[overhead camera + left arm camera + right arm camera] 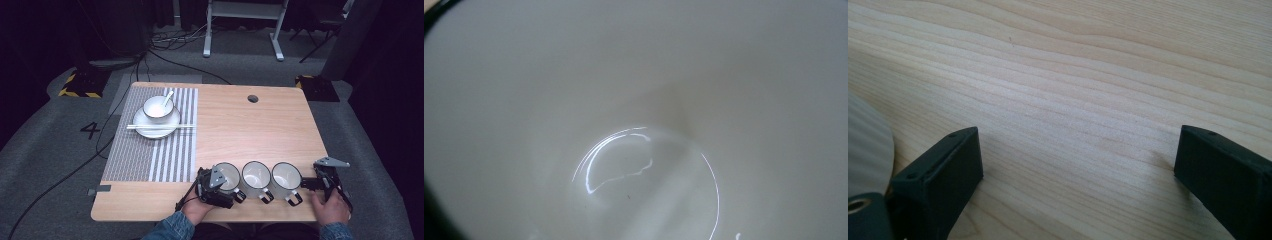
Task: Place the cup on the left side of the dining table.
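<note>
Three white mugs with black rims stand in a row near the table's front edge: left mug (229, 176), middle mug (256, 175), right mug (286, 176). My left gripper (215, 184) sits over the left mug's near-left side and grips it. The left gripper view looks straight into that mug's glossy white inside (644, 125), and the jaws are hidden. My right gripper (322, 176) rests just right of the right mug, apart from it. It is open (1078, 145) over bare wood, and a white mug edge (865, 145) shows at the far left.
A striped placemat (155, 150) covers the table's left side. On it is a white plate (172, 127) carrying a bowl (158, 107) with a spoon, and chopsticks (160, 127) lie across the plate. A cable hole (253, 98) is at the back. The front edge (150, 218) is close.
</note>
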Demonstrator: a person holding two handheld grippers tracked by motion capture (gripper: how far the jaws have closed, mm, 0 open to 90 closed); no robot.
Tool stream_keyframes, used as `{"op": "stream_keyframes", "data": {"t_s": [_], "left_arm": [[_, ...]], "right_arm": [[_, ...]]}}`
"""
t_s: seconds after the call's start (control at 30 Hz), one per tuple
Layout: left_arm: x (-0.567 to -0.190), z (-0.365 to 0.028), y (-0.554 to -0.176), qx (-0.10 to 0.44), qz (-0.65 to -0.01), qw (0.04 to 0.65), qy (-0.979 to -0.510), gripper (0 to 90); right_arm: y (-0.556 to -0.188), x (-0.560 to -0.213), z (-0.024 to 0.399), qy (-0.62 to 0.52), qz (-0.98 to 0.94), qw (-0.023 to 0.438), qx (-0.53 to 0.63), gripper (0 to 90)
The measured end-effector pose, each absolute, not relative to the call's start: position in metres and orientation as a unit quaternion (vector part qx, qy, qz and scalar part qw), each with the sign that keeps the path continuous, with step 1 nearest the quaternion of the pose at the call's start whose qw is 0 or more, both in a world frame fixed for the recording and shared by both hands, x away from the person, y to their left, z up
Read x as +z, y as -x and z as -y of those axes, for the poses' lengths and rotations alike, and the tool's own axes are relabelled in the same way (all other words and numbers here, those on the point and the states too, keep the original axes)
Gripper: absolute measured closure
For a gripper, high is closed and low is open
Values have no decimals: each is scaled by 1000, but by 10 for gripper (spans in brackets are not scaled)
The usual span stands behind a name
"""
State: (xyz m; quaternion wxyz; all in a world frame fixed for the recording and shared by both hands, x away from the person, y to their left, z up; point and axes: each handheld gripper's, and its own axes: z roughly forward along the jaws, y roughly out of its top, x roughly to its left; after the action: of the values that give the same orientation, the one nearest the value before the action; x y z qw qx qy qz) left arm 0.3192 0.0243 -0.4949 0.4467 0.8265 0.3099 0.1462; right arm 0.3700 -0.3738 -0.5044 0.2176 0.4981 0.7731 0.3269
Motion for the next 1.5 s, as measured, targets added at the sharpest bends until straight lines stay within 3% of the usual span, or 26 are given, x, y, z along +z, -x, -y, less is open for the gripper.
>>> {"op": "stream_keyframes", "data": {"t_s": [0.6, 1.07, 1.5], "left_arm": [[-488, -26, -318, 148, -297, 450, -829, 31], [-465, -40, -315, 160, -315, 500, -791, 30], [-446, -57, -312, 216, -334, 525, -753, 30]], "right_arm": [[-370, -504, 374, -498, -773, 218, 327, 54], [-370, -504, 374, -498, -773, 217, 327, 54], [-370, -504, 374, -498, -773, 217, 327, 54]]}}
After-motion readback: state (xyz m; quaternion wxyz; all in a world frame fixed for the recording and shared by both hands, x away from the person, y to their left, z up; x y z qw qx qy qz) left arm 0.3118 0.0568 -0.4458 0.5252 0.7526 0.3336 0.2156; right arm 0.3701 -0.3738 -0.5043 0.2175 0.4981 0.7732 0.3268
